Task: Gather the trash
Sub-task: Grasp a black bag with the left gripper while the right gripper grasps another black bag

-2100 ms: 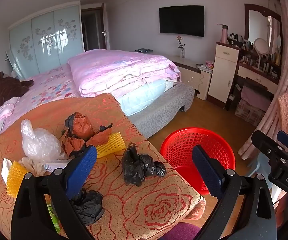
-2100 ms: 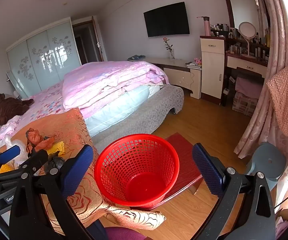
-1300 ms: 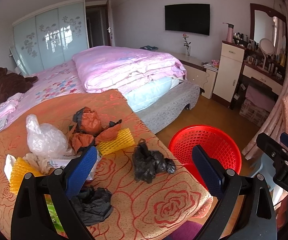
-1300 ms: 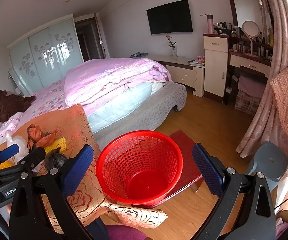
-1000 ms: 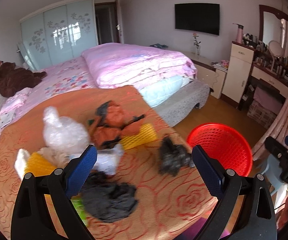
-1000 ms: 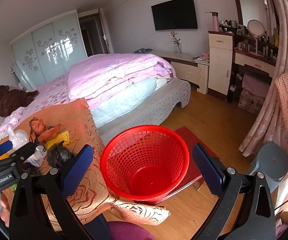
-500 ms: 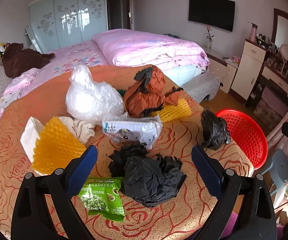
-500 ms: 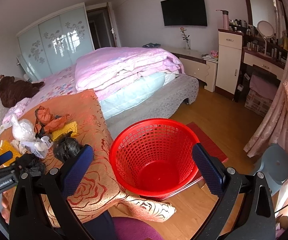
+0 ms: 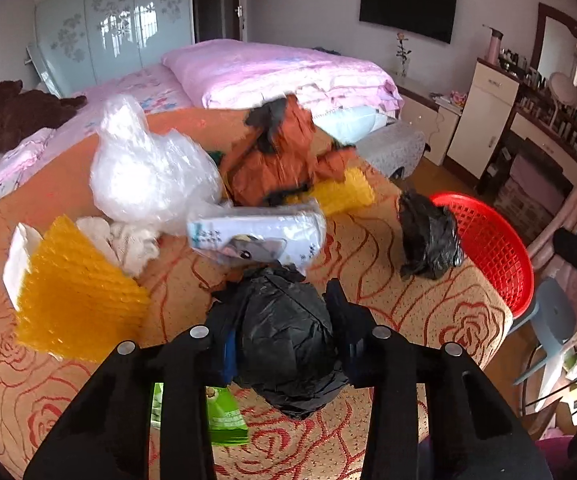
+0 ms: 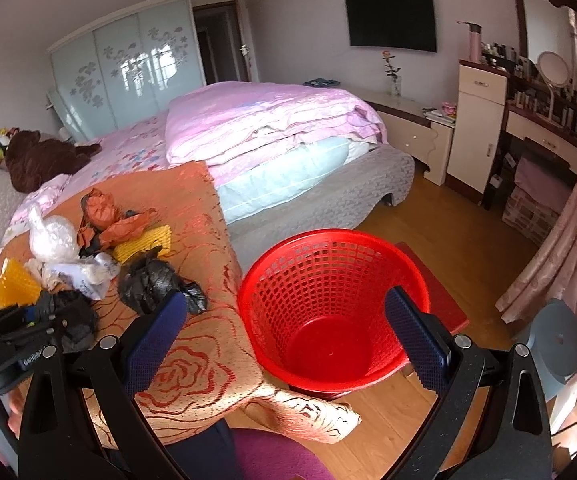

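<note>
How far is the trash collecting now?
Nothing is done: the red basket is empty. In hand: the left gripper is closing on a crumpled black bag. Left: the second black bag, clear bag, orange wrappers, yellow foam. The right gripper is open.

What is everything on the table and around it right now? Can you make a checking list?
Surface: rose-patterned orange cloth covers the table.
Job's things: crumpled black bag between the left gripper's fingers; second black bag near the table edge; red basket on the floor, nothing inside.
Clutter: clear plastic bag, orange paper, yellow foam nets, white wrapper, green snack packet.
Grippers: left gripper closing, pads pressing the black bag; right gripper open, holding nothing, aimed at the basket.
Cables: nothing seen.
Surroundings: bed with pink quilt, wall TV, dressing table.
</note>
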